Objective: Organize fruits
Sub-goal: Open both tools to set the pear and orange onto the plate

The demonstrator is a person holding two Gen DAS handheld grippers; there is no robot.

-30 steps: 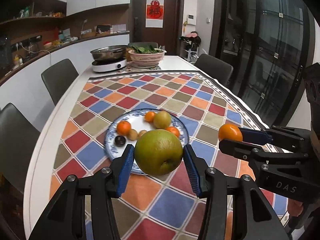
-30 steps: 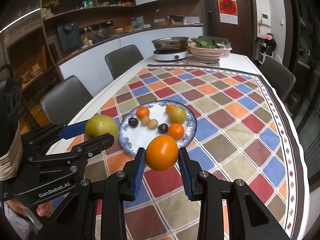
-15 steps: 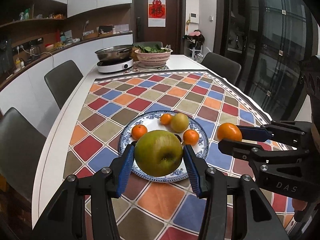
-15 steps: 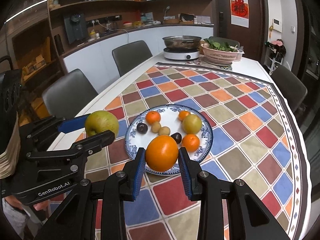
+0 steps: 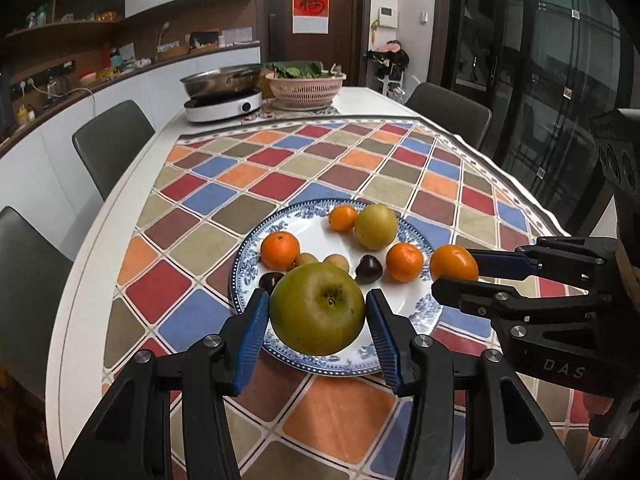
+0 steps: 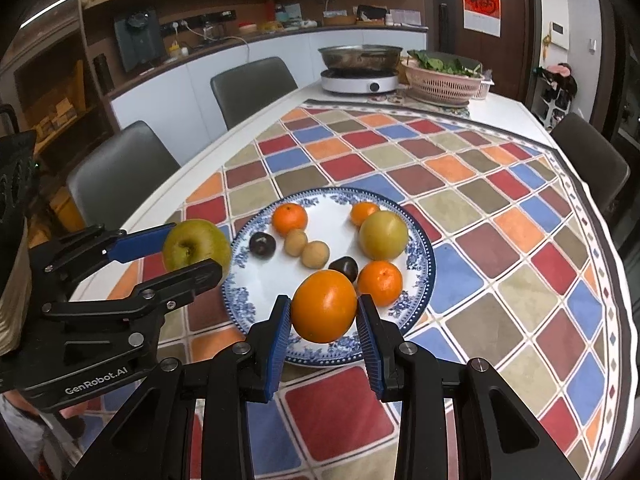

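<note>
Two grippers, both loaded. Left gripper (image 5: 318, 314) clamped on green apple (image 5: 317, 308), lower centre of frame, above near rim of blue-patterned plate (image 5: 420, 312). Right gripper (image 6: 323, 314) clamped on orange (image 6: 323, 307), lower centre, over same plate's near edge.

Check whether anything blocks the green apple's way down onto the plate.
Nothing stands in the way. The left gripper holds the green apple over the plate's near, bare part. The closest fruits, a dark plum and two small tan fruits, lie just beyond it.
</note>
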